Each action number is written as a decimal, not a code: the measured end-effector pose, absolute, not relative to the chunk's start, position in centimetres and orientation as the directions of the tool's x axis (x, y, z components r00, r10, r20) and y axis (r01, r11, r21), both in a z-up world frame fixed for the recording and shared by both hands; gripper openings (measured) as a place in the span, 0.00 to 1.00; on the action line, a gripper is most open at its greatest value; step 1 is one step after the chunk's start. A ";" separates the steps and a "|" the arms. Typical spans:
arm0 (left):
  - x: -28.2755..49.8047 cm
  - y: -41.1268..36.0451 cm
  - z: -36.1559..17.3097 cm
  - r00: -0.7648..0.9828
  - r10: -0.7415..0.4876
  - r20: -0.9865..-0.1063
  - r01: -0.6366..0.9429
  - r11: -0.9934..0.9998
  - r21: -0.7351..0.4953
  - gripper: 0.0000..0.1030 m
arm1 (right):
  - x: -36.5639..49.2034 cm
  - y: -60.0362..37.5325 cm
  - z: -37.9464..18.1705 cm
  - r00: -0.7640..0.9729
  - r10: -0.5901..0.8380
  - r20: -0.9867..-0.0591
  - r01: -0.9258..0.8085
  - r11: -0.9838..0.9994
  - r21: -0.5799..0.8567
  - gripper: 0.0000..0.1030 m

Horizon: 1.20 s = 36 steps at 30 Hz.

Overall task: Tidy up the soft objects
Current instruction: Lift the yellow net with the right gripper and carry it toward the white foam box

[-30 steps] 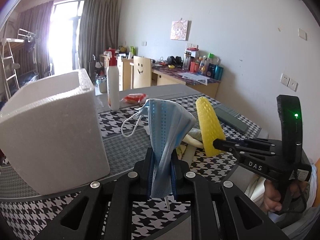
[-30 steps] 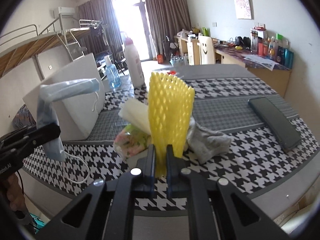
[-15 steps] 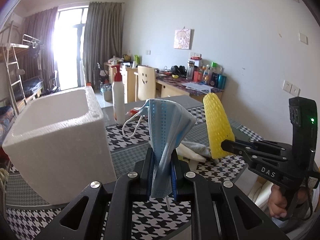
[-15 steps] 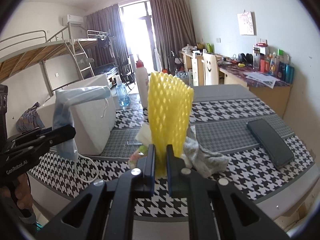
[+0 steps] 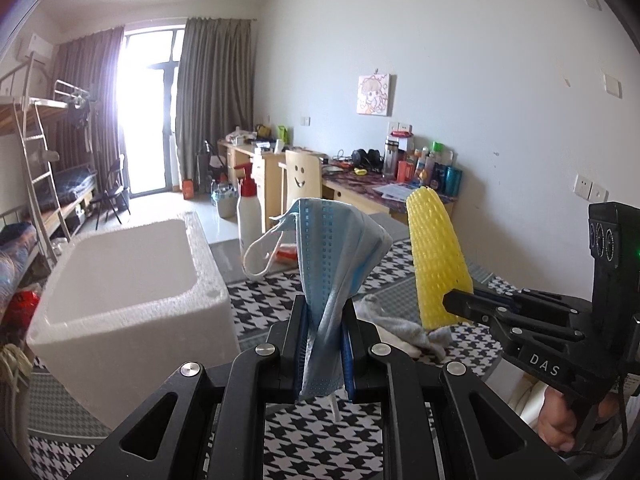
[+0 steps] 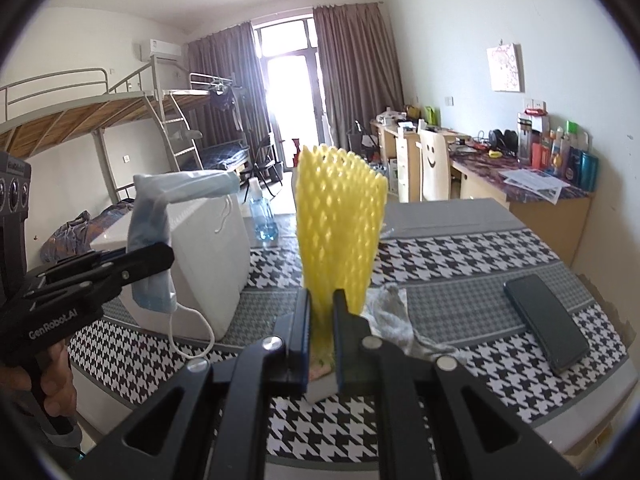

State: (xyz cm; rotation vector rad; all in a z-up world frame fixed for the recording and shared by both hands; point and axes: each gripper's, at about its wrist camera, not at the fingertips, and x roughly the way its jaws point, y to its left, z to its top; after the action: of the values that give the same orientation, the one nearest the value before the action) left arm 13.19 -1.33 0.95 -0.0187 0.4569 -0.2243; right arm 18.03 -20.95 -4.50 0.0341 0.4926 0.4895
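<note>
Pinching a blue face mask, the left gripper has its jaws clamped on the crumpled middle of it, above the desk. Mask is pale blue, pleated, dotted seam along one edge, folded over at the top; one white ear loop sticks out to the side, another hangs below the jaws. In the right wrist view the same mask droops over the left gripper's tip, loop dangling toward the houndstooth cloth.

Right gripper jaws pressed onto the bottom end of a yellow foam net sleeve; sleeve stands upright, diamond mesh, rounded top, squashed flat where gripped. Same sleeve seen from the left wrist, held off the desk by the right gripper.

White foam box, open top, sits on the desk just left of the mask. Grey cloth lies crumpled on the desk behind the right jaws. Dark phone flat on the desk, well to the right. White spray bottle with red top behind the box.
</note>
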 end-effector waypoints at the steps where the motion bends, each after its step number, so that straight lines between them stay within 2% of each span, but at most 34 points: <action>1: 13.2 -1.2 1.1 0.876 -0.217 -0.430 0.209 0.976 -0.066 0.15 | 18.1 -20.9 -4.3 0.768 0.465 -0.441 -0.449 0.881 0.148 0.12; 36: 14.5 1.7 5.2 0.942 -0.077 -0.327 0.070 0.997 -0.035 0.15 | 20.5 -17.4 -0.1 0.741 0.561 -0.369 -0.561 0.819 0.118 0.12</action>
State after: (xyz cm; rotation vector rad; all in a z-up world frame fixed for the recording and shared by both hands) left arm 14.48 1.66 5.21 -0.0233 0.3341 -0.0749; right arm 20.49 -17.41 -0.05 -0.0007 0.4048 0.6154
